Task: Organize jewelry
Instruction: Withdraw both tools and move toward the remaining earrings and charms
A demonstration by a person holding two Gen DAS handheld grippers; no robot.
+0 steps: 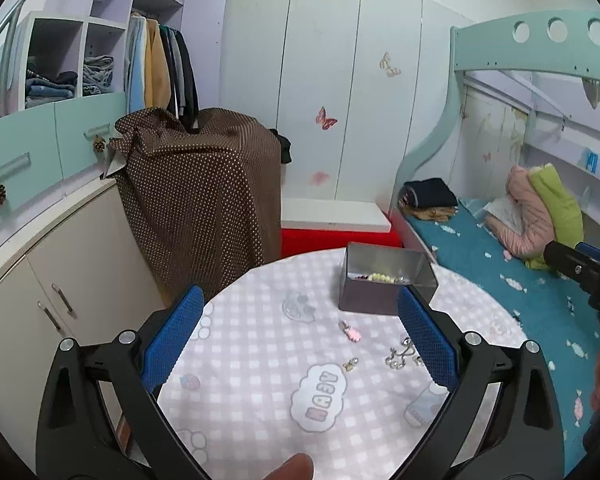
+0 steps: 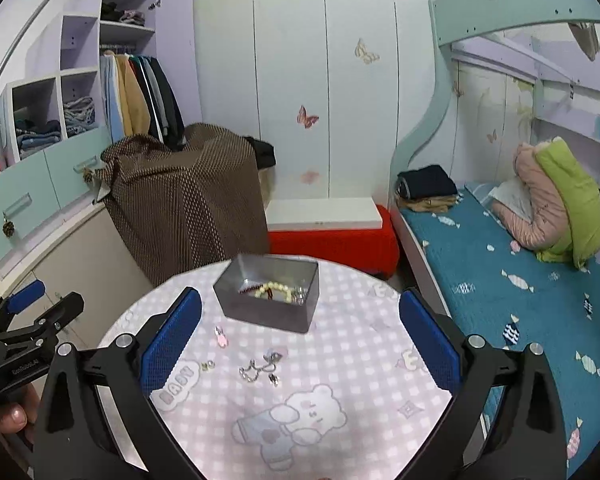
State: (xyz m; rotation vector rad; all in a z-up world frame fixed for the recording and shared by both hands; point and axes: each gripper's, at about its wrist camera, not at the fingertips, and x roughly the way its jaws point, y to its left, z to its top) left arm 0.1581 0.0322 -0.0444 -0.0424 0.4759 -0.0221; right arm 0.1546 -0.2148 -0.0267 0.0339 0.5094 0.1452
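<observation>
A grey metal tin (image 1: 380, 288) (image 2: 270, 296) stands at the far side of a round table with a pink checked cloth (image 1: 260, 360) (image 2: 340, 380). Inside it lie a pale bead bracelet (image 2: 276, 290) and a dark beaded piece. On the cloth in front of the tin lie a small pink charm (image 1: 352, 330) (image 2: 221, 337), a silver chain cluster (image 1: 402, 354) (image 2: 258, 368) and a tiny earring (image 1: 350, 364) (image 2: 207, 366). My left gripper (image 1: 300, 344) is open above the cloth, empty. My right gripper (image 2: 300, 340) is open too, above the jewelry.
A brown dotted cloth covers a box (image 1: 204, 192) behind the table. Cabinets (image 1: 60, 280) stand on the left, a red bench (image 2: 332, 244) behind, and a bed with a teal blanket (image 2: 520, 300) on the right. The other gripper shows at each view's edge.
</observation>
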